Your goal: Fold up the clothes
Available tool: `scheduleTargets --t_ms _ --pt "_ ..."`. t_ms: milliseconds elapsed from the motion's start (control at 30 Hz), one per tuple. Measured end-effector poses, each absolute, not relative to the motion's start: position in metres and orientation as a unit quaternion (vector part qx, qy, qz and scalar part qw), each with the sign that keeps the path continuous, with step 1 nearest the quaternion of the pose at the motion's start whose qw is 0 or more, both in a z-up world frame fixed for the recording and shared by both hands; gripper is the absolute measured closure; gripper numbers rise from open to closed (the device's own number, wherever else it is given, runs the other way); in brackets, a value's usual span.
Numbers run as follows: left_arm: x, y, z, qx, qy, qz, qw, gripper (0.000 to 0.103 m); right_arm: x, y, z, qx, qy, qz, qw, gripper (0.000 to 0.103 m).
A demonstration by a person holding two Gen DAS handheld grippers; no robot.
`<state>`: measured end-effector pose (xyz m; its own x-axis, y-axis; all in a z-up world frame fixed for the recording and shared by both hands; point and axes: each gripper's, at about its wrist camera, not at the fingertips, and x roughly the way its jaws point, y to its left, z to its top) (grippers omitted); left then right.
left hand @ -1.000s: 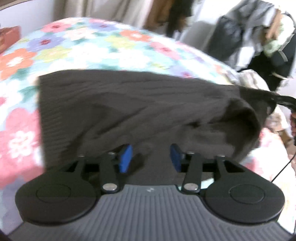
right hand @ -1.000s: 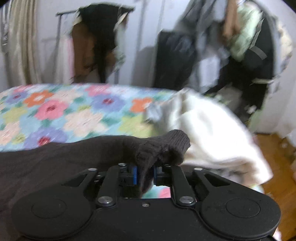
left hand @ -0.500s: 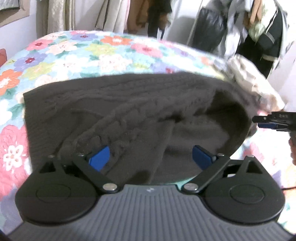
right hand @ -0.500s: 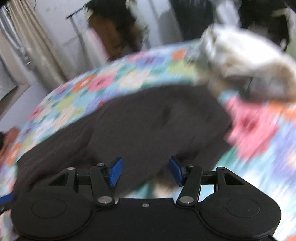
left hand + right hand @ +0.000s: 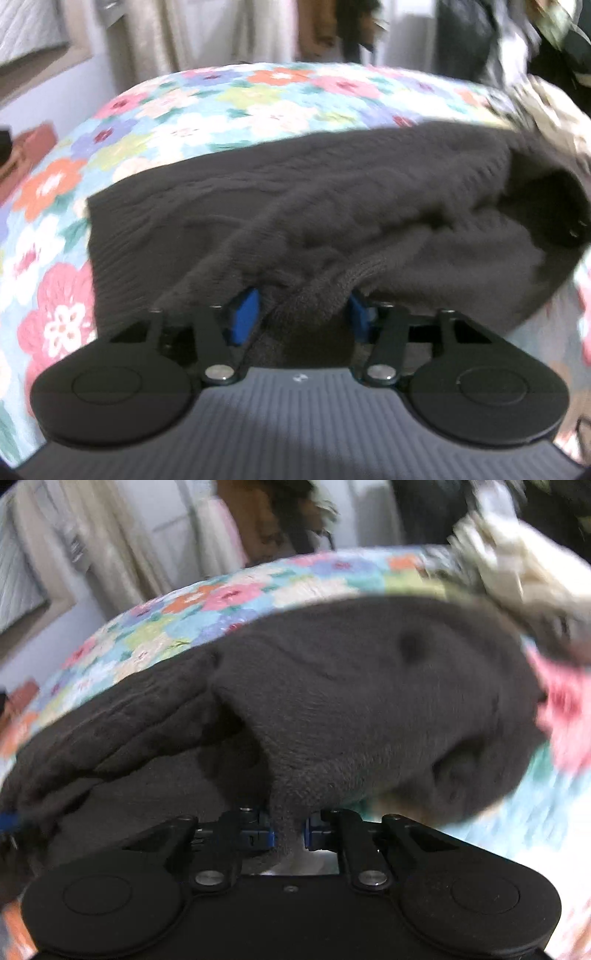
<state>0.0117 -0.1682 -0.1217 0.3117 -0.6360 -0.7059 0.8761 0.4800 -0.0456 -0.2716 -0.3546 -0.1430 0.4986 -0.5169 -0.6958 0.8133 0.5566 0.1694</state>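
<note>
Floral bedspread [image 5: 258, 96] fills most of both views, bare along the far side and the left edge. Dark brown knit sweater [image 5: 332, 206] lies across its near half, cable-knit face up, ribbed hem at the left end, a hollow fold opening at the right end.

Open room: bedspread beyond the sweater is free up to the hanging clothes [image 5: 332, 22] and curtains [image 5: 177, 33] at the back. On the right a cream garment pile [image 5: 517, 579] sits just beside the sweater's far right edge, maybe touching; blur hides the boundary.

Left gripper [image 5: 301, 314]: jaws roughly half open, a bunched fold of sweater between them. Blue pads [image 5: 245, 312] visible on both sides; the right pad sits against the knit, the left shows a small gap. Closing or only straddling, can't tell, not a firm clamp.

Right gripper [image 5: 290, 830]: jaws nearly closed, pinching a narrow tongue of sweater [image 5: 369, 709] edge. Fabric rises from the pinch and drapes back over the rest.

Hard to read: both views motion-blurred, the right one worse. Lower sweater edge is hidden behind both gripper bodies. Brown box-like object [image 5: 26, 155] at far left is cut off by the frame. A bit of blue at the left rim of the right view is unidentifiable.
</note>
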Motion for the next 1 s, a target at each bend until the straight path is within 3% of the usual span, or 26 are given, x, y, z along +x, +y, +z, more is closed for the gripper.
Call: scheduleTargets --t_ms 167,567,700,833,1000 --pt "0.033 -0.159 -0.114 0.114 0.345 -0.468 0.806 0.069 -0.281 -0.336 -0.081 0.141 0.291 -0.423 0.847 0.093" --pt "0.036 -0.156 -0.104 0.096 0.327 -0.455 0.822 0.067 -0.306 -0.329 0.017 -0.094 0.307 -0.531 0.784 0.096" --pt "0.037 -0.155 -0.1 0.101 0.31 -0.444 0.834 0.068 -0.308 -0.341 0.013 -0.101 0.347 -0.525 0.771 0.096" --pt "0.044 -0.155 -0.107 0.094 0.348 -0.453 0.816 0.068 -0.31 -0.355 0.005 -0.098 0.392 -0.514 0.757 0.096" --pt "0.031 -0.16 -0.11 0.122 0.376 -0.469 0.79 0.058 -0.329 -0.381 -0.038 -0.023 0.445 -0.507 0.738 0.096"
